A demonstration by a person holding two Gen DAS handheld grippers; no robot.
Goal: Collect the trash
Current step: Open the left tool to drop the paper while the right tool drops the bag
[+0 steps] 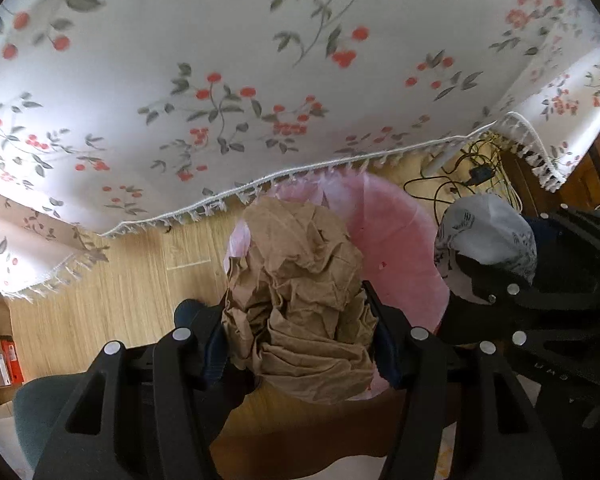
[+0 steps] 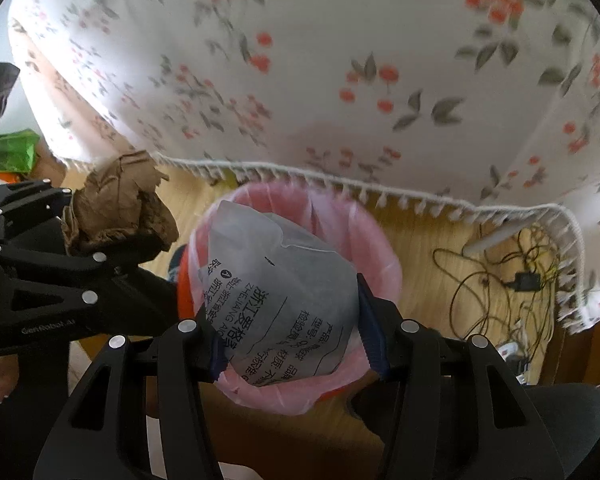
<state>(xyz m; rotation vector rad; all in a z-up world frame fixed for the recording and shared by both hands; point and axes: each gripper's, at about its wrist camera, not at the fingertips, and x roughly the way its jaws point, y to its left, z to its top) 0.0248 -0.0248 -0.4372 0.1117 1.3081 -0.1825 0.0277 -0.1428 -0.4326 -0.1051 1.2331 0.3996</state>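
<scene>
Trash in both grippers, poised above the bin. My left gripper (image 1: 300,336) is clamped on a crumpled wad of brown paper (image 1: 300,300), pads pressing it from both sides. My right gripper (image 2: 288,328) is clamped on a grey-white printed plastic bag (image 2: 284,280), bunched between its pads. Both point steeply downward.

Below them stands the waste bin with a pink liner (image 2: 380,240), on the wooden floor (image 1: 120,272) just beside the fringed hem of the cherry-print tablecloth (image 1: 220,80). In the right wrist view the bag hangs over the bin's mouth. In the left wrist view the paper overlaps the liner's near rim, so I judge it less well centred.

Step in hand, as I read it: the drop, both pieces at once. Next move calls for bringing the paper further over the opening, then releasing each grip cleanly. The bag is light and may cling to a pad. Tangled cables (image 2: 500,280) lie on the floor beside the bin, well apart from either load.
</scene>
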